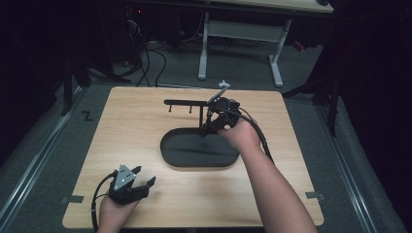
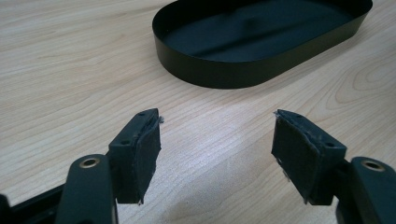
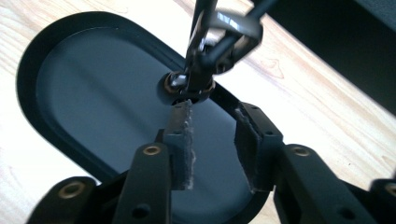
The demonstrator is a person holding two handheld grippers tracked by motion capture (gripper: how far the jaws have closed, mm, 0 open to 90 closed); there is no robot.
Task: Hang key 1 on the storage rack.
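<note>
Right claw (image 1: 210,127) angled down over tray (image 1: 170,154), beside stand post (image 1: 203,119).

A black oval tray (image 1: 199,150) sits near the middle of the light wooden desk (image 1: 145,126). From its far right end rises a thin black stand (image 1: 192,103) whose crossbar reaches left, with small pegs hanging beneath. The right tool (image 1: 218,119) is at the stand's post, above the tray's far right end. The left tool (image 1: 132,183), its jaws apart, rests near the desk's near left corner, well apart from the tray.
</note>
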